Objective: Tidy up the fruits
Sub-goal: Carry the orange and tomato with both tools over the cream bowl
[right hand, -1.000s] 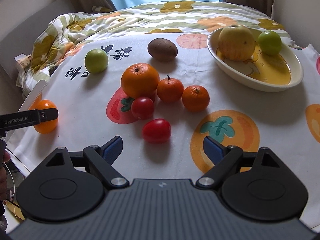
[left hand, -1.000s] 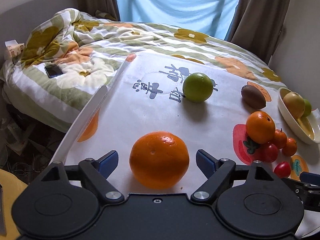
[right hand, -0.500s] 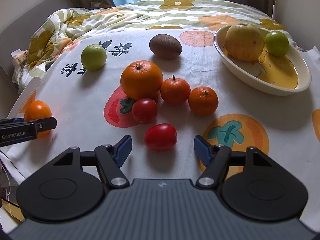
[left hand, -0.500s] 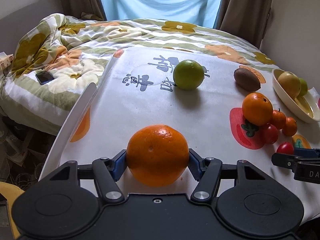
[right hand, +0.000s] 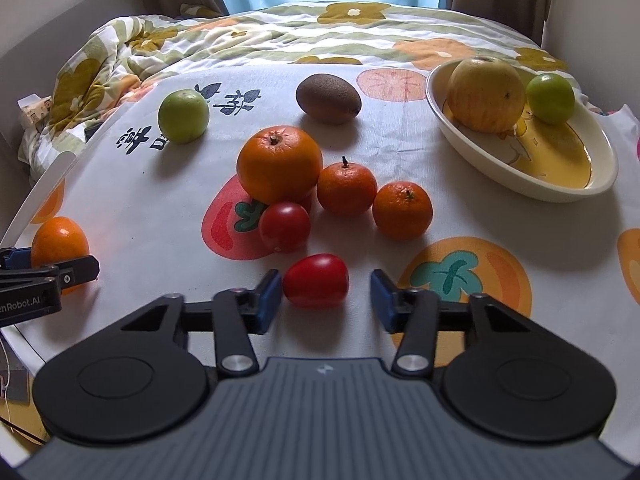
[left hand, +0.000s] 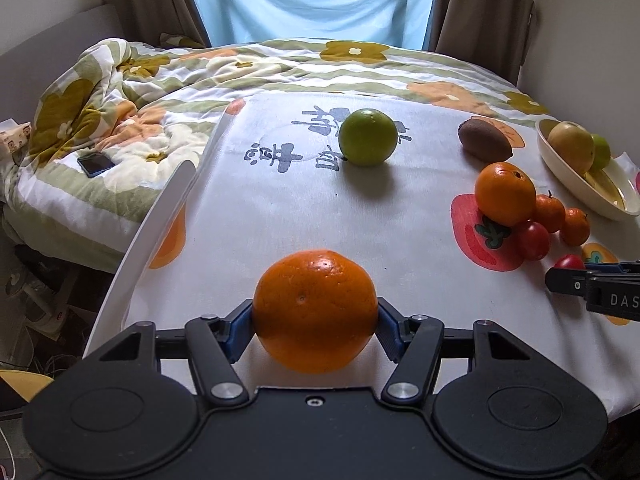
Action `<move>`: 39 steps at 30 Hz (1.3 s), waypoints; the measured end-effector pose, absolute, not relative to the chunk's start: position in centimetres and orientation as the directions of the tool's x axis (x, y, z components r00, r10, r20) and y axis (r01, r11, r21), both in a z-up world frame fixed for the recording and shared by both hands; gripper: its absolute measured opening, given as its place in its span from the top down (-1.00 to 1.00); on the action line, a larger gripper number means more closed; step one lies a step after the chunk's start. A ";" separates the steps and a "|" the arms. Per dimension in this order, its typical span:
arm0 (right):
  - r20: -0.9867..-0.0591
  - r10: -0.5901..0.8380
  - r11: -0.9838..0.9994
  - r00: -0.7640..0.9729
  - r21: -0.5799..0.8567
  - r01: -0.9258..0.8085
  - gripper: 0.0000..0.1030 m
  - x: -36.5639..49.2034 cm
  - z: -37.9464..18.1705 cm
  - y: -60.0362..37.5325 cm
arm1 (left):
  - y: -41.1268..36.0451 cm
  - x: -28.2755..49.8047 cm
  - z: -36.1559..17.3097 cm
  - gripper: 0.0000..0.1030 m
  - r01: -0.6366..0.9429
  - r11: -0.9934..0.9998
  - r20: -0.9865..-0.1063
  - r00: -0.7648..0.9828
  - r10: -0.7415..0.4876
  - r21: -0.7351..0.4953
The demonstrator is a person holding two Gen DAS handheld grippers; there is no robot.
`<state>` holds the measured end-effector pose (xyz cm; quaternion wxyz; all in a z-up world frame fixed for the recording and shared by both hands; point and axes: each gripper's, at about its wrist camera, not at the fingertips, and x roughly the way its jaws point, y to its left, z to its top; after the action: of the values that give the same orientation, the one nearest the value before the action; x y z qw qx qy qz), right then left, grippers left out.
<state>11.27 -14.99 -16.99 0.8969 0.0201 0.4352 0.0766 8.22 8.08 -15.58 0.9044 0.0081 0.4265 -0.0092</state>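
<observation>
The desk (left hand: 320, 208) is my first worry: its cloth hangs loose over the near left edge, and the orange (left hand: 315, 312) sits close to that edge. If the lift drags the cloth or the fruit slips, I judge it could roll off the side.

The bowl (right hand: 576, 188), far right, already holds a yellow apple and a small green fruit, both at its far end. A careless drop there could knock them or tip the shallow rim.

My left hand-held gripper (left hand: 315, 330) has just closed on the orange, with a blue pad pressed on each flank, about half open around it. The skin is smooth and round and the pads grip low on it, so a quick swing might squeeze it out forward.

My right hand-held gripper (right hand: 325, 300) has just been closing around the red oval tomato (right hand: 316, 280), which lies on the desk at the front of the fruit cluster. The left pad looks to be touching it; the right pad still shows a gap, so nothing is held. An uneven close may shove the tomato sideways, or push it towards the round tomato (right hand: 285, 227) just behind. Too hard a squeeze could bruise it.
</observation>
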 end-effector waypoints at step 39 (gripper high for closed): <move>-0.730 0.091 0.994 0.677 0.110 -0.015 0.03 11.0 -7.8 -34.0 | -10.4 10.6 -6.8 -0.28 0.220 0.975 -0.702 0.688 -0.185 -0.042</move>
<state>10.99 -33.99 -7.83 0.9145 0.0476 0.4007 0.0289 10.59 -10.41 -6.83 0.9183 0.0227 0.3795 -0.1103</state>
